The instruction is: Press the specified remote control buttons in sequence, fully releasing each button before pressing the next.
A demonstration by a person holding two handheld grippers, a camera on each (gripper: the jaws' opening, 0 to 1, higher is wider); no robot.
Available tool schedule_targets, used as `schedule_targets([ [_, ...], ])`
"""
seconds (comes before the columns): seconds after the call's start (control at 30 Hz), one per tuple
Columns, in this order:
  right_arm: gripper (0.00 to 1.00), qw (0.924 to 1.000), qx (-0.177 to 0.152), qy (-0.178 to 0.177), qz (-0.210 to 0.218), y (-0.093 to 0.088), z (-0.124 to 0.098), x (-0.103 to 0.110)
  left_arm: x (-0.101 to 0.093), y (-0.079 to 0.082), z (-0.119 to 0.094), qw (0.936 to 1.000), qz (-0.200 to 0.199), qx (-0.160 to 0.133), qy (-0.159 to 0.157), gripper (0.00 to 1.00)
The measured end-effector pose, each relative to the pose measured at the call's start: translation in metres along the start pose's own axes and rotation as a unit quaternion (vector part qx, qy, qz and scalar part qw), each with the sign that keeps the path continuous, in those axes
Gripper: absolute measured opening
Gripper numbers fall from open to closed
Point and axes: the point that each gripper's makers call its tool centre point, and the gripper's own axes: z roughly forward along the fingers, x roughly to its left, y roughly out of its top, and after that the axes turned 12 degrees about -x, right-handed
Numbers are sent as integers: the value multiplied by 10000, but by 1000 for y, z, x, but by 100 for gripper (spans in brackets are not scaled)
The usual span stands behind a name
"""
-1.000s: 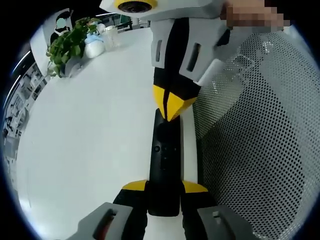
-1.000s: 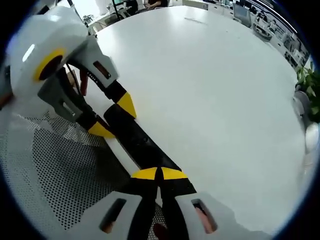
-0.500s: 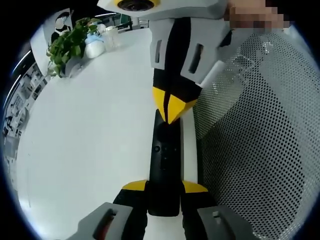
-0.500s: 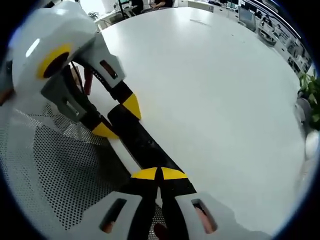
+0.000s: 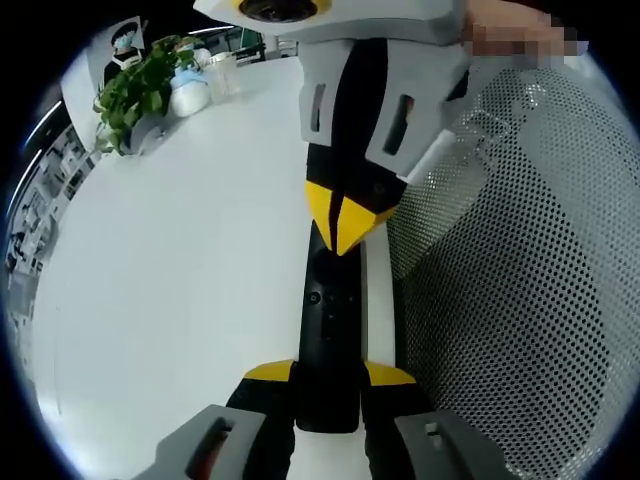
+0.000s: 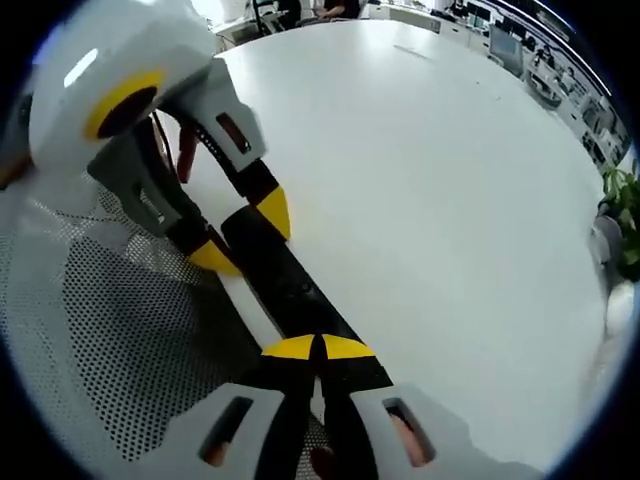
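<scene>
A wide white desk carries everything, and a perforated white mesh panel covers the side of it nearest the person. Along the edge where mesh meets bare desk lies a long black remote control, seen lengthwise in both views. In the left gripper view the left gripper has its yellow-tipped jaws clenched on the near end of the remote, one tip on each long side. The right gripper comes in from the top of that view with its jaws pressed together into a single yellow point that rests on the far end of the remote's face. In the right gripper view the same closed tips sit on the remote, with the left gripper straddling its other end. A potted plant and a few small items beside it stand at the far edge of the desk.
</scene>
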Motion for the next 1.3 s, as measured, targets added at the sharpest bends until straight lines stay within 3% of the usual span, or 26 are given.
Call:
schedule_targets([
  [0.47, 0, 9993, 207, -93, -307, 2, 2, -1, 0, 0, 0, 10000, 11, -6, -3, 24],
  [0.7, 0, 9999, 15, -28, 156, 1, 1, -2, 0, 0, 0, 10000, 16, 0, -4, 24],
  [0.93, 0, 9998, -17, 12, 209, 2, 1, -1, 0, 0, 0, 10000, 13, -12, -2, 24],
  [1.1, 0, 9974, 16, 52, 721, 2, -1, -3, 0, 0, 0, 10000, 6, -24, -3, 24],
  [1.3, 0, 9974, -171, 50, 698, 10, 1, -2, 0, 0, 0, 10000, 4, -33, -9, 24],
])
